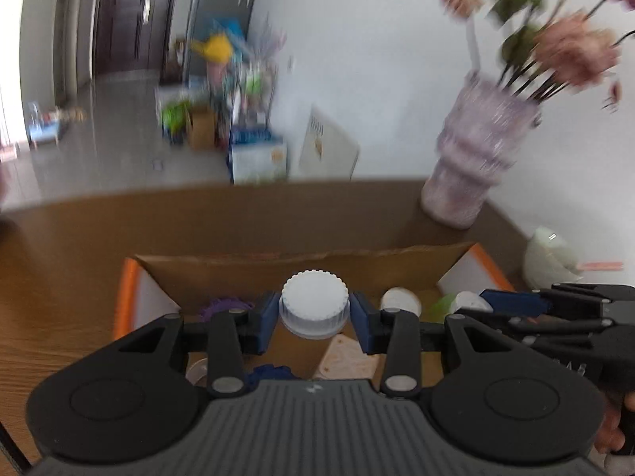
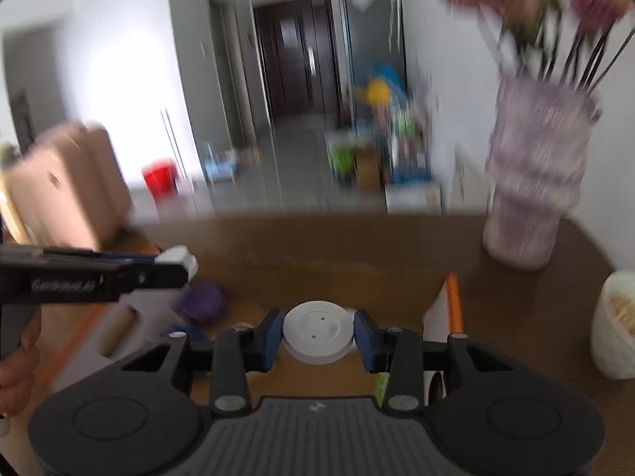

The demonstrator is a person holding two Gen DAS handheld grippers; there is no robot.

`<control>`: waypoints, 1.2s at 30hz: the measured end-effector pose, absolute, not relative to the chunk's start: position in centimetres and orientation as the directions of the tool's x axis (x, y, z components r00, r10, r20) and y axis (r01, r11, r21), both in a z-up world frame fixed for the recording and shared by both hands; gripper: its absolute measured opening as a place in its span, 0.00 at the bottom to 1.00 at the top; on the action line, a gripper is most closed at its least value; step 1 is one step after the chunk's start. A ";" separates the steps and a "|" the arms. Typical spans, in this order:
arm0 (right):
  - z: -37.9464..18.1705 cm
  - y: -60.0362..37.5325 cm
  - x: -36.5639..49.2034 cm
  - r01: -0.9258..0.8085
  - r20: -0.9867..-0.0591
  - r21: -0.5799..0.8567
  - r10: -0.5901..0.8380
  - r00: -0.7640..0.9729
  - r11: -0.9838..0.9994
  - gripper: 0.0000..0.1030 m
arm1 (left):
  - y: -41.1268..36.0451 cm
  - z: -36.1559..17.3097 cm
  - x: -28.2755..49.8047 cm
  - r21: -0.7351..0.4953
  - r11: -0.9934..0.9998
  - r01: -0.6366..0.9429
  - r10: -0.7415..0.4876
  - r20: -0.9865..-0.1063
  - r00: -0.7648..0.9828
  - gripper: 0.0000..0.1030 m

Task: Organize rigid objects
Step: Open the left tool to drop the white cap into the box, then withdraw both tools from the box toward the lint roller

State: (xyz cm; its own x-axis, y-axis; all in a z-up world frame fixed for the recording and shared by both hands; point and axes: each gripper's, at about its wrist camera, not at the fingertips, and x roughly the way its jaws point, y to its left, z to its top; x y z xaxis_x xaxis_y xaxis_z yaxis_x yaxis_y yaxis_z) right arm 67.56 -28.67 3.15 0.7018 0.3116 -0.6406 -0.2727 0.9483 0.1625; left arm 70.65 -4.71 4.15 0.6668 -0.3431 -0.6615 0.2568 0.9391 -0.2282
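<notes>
Cardboard box (image 1: 301, 273), open-topped with orange-edged white flaps, sits on the brown wooden table (image 1: 59, 277) just beyond both grippers, and it holds a jumble of small rigid pieces. Inside it the left wrist view shows a purple ridged piece (image 1: 216, 309) at the far left, a dark blue toothed piece (image 1: 272, 373) near the camera, a pale wooden plaque (image 1: 349, 359) right of that, a clear tape roll (image 1: 196, 371) at the near left, and a white round piece (image 1: 401, 301) beside something green (image 1: 442, 305) on the right.

The left gripper (image 1: 313, 311) has its blue pads clamped on a white ribbed cap (image 1: 314, 301), held above the box's middle. The right gripper (image 2: 319, 335) is clenched on a white flat disc (image 2: 318, 331) with two small holes in its face, over the right part of the box, near its orange edge (image 2: 454, 301). Each gripper shows in the other's view, side on, with a hand (image 2: 18, 361) on its grip.

At the far right of the table stands a pale lilac ribbed vase (image 1: 472, 158) of pink flowers (image 1: 571, 49), and near it a white bowl (image 2: 615, 325). The surroundings are smeared by motion blur; beyond the table lie a grey floor, a dark door (image 2: 295, 59) and a heap of colourful clutter (image 1: 234, 91) against the white wall
</notes>
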 end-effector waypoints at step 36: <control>18.2 -28.8 49.8 -0.272 -0.517 0.000 0.233 0.823 0.962 0.81 | 0.5 21.2 47.5 0.080 0.981 0.174 -0.134 -0.361 0.923 0.98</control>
